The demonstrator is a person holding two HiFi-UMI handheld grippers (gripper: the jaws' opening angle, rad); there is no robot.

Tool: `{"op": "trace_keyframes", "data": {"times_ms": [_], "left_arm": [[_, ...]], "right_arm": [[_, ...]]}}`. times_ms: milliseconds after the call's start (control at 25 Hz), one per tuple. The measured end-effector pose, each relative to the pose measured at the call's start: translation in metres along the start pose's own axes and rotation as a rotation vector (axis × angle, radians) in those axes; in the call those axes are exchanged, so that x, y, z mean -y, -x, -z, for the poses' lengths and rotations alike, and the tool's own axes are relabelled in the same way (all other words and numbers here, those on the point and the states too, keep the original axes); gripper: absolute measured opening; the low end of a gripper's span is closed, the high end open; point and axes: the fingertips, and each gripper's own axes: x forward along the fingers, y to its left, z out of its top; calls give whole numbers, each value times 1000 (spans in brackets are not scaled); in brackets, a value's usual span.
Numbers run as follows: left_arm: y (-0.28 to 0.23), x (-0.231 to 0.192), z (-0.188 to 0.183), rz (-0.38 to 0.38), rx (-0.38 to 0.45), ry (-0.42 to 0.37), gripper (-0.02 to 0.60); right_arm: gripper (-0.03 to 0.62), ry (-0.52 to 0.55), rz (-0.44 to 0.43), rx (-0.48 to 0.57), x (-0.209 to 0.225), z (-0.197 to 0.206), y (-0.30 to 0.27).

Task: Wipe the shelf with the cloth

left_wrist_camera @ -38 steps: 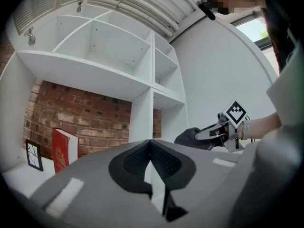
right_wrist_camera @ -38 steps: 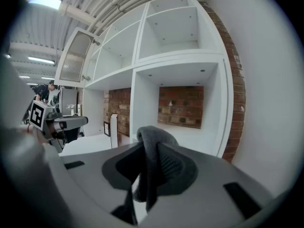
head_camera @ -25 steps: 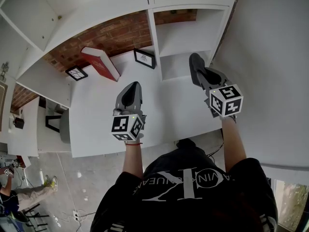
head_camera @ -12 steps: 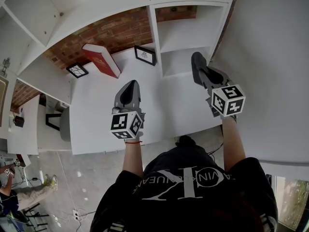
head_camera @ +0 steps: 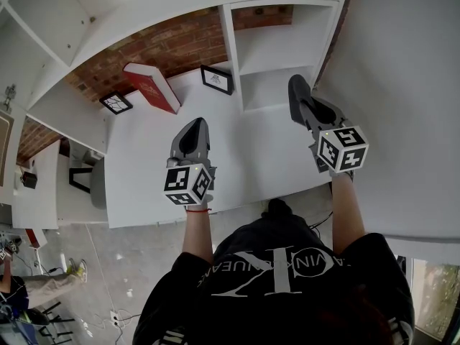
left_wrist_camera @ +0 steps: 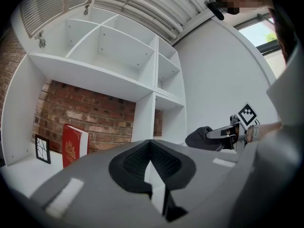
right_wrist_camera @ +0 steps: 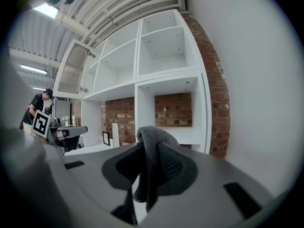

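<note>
My right gripper [head_camera: 302,105] is shut on a dark grey cloth [head_camera: 295,94]. It hovers at the front of the white shelf's lower right compartment [head_camera: 269,85]. In the right gripper view the cloth [right_wrist_camera: 151,136] sticks up bunched between the jaws [right_wrist_camera: 148,148], and it also hangs down below them. My left gripper [head_camera: 195,126] hangs over the wide white shelf top [head_camera: 248,160] with its jaws together and nothing in them [left_wrist_camera: 150,142]. From the left gripper view, the cloth [left_wrist_camera: 203,137] shows at the right.
A red book [head_camera: 151,86] leans against the brick back wall. A small framed picture [head_camera: 216,80] stands beside the divider and another [head_camera: 115,103] sits further left. A white wall [head_camera: 402,85] closes off the right side. A person [right_wrist_camera: 37,106] stands far off.
Almost nothing: the view shifts a little, and both grippers keep their places, the right one still gripping the cloth.
</note>
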Motion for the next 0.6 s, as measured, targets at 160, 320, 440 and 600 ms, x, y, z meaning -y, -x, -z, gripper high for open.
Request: {"op": "trace_keyframes", "data": {"times_ms": [160, 320, 440, 600], "left_arm": [[0, 2, 0, 9, 1, -1, 9], [1, 4, 0, 17, -3, -2, 9], [2, 5, 0, 20, -4, -4, 9], [5, 6, 0, 22, -2, -7, 9]], "right_arm": [[78, -20, 8, 16, 2, 0, 3], [78, -21, 9, 20, 1, -1, 6], [78, -18, 8, 25, -1, -1, 8], [78, -10, 9, 36, -3, -3, 12]]}}
